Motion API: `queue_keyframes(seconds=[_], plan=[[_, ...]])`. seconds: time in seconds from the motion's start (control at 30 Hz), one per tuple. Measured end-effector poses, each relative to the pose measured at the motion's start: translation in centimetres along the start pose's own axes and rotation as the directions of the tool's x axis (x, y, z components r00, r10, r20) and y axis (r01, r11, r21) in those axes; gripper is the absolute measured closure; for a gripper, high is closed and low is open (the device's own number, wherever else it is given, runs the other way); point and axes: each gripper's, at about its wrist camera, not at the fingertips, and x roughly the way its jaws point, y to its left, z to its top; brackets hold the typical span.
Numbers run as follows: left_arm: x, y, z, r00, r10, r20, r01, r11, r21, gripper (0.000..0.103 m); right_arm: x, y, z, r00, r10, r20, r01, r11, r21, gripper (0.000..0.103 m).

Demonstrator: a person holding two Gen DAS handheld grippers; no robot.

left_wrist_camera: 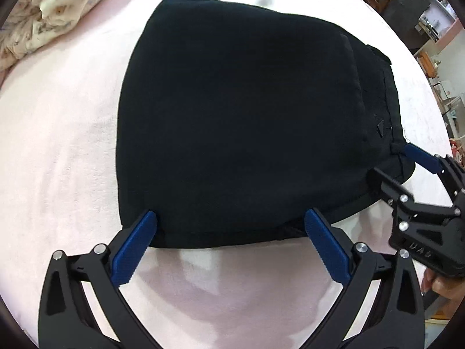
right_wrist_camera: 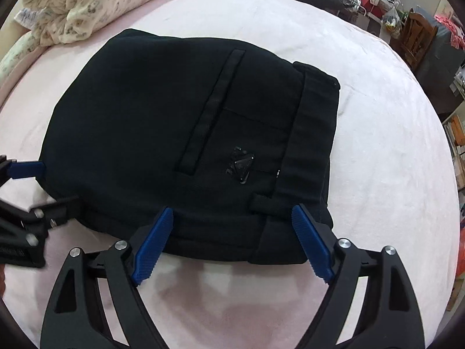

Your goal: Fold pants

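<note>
Both hand-held grippers, left gripper (left_wrist_camera: 229,226) and right gripper (right_wrist_camera: 232,224), are standing wide open against the near edge of the folded black fabric pants (right_wrist_camera: 189,133), lying on the pink plush bedspread (right_wrist_camera: 377,133), apparently for squaring the bundle.

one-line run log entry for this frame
pants: folded compact on bed | left gripper: open at near edge | right gripper: open at waistband end

Pink bedsheet (right_wrist_camera: 377,116), floral quilt (right_wrist_camera: 87,5), wooden chair (right_wrist_camera: 418,37) beyond.
</note>
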Motion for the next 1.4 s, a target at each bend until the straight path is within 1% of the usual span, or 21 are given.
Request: queue_keyframes(seconds=[0.03,0.07,0.1,0.17,0.23,0.27,0.37,0.43,0.5,0.53,0.57,0.63,0.7,0.77,0.97,1.0,1.07,1.2,1.27,1.33,1.4], plan=[[-1.0,0.1,-0.2,0.999,-0.018,0.034,0.019,1.000,-0.015,0.002,-1.3,-0.6,-0.1,0.999,0.013,0.047,-0.014,0.999,0.035,0.017],[-1.8,0.1,-0.2,0.998,-0.024,0.063,0.026,0.999,-0.021,0.002,-2.2,-0.8,-0.2,0.997,0.008,0.078,-0.012,0.999,0.050,0.017],[-2.9,0.3,-1.0,0.995,-0.014,0.094,0.016,1.000,-0.019,0.002,-3.4,-1.1,-0.4,0.994,0.002,0.112,-0.009,0.998,0.061,0.017],[-5.2,0.1,-1.8,0.984,0.025,0.174,-0.025,1.000,0.002,0.002,-5.4,-1.4,-1.1,0.985,-0.019,0.171,0.006,0.997,0.074,0.016],[-6.9,0.0,-2.9,0.973,0.054,0.226,-0.059,0.998,0.014,0.002,-6.7,-1.5,-1.8,0.980,-0.028,0.198,0.011,0.996,0.083,0.015],[-7.5,0.5,-3.6,0.968,0.070,0.240,-0.076,0.997,0.016,0.002,-7.4,-1.5,-2.3,0.977,-0.035,0.212,0.017,0.996,0.090,0.014],[-8.9,-0.1,-4.3,0.954,0.116,0.277,-0.130,0.991,0.032,0.002,-9.0,-1.9,-3.8,0.968,-0.051,0.244,0.024,0.994,0.111,0.007],[-9.9,-1.1,-4.4,0.940,0.141,0.310,-0.161,0.986,0.041,0.002,-9.8,-1.8,-4.4,0.965,-0.060,0.255,0.029,0.992,0.123,0.007],[-10.6,-1.4,-5.3,0.929,0.152,0.338,-0.175,0.984,0.040,0.002,-10.5,-1.7,-4.6,0.961,-0.073,0.267,0.039,0.991,0.132,0.005],[-10.4,-2.0,-5.3,0.924,0.158,0.348,-0.181,0.983,0.037,0.002,-10.8,-1.7,-4.7,0.959,-0.076,0.272,0.040,0.990,0.136,0.005],[-10.7,-1.9,-5.9,0.919,0.164,0.358,-0.188,0.982,0.030,0.002,-11.2,-1.6,-4.8,0.958,-0.078,0.275,0.039,0.989,0.142,0.002],[-11.8,-2.0,-6.5,0.909,0.186,0.372,-0.206,0.979,0.014,0.002,-11.8,-1.2,-4.9,0.955,-0.077,0.285,0.037,0.989,0.142,0.001],[-12.5,-1.7,-7.1,0.903,0.200,0.379,-0.216,0.976,-0.002,0.002,-12.5,-0.8,-5.1,0.951,-0.081,0.299,0.042,0.990,0.133,0.001],[-13.4,-1.4,-8.0,0.900,0.192,0.391,-0.200,0.980,-0.022,0.002,-13.3,-0.4,-5.5,0.947,-0.081,0.310,0.044,0.991,0.124,0.001],[-15.3,-0.6,-10.1,0.898,0.198,0.393,-0.181,0.980,-0.080,0.002,-15.4,0.8,-7.0,0.939,-0.089,0.332,0.057,0.993,0.105,0.001],[-15.5,-0.7,-10.4,0.897,0.202,0.394,-0.183,0.979,-0.084,0.002,-15.7,1.1,-7.3,0.938,-0.089,0.334,0.057,0.993,0.105,0.001],[-16.4,-0.7,-11.3,0.888,0.219,0.405,-0.199,0.976,-0.090,0.002,-16.1,1.4,-7.7,0.939,-0.083,0.335,0.050,0.993,0.106,0.001],[-17.7,-0.8,-12.7,0.881,0.224,0.417,-0.207,0.975,-0.086,0.002,-16.5,2.4,-8.4,0.944,-0.059,0.324,0.027,0.994,0.103,0.001],[-18.1,-0.8,-13.2,0.882,0.216,0.419,-0.198,0.976,-0.086,0.002,-16.7,2.9,-8.8,0.946,-0.055,0.319,0.024,0.995,0.101,0.001],[-18.5,-0.8,-13.6,0.891,0.183,0.415,-0.167,0.983,-0.077,0.002,-16.7,3.2,-9.0,0.948,-0.049,0.315,0.017,0.994,0.104,0.001],[-18.7,-0.8,-13.9,0.893,0.166,0.419,-0.150,0.986,-0.071,0.002,-16.8,3.6,-9.4,0.950,-0.047,0.310,0.016,0.995,0.103,0.001]])
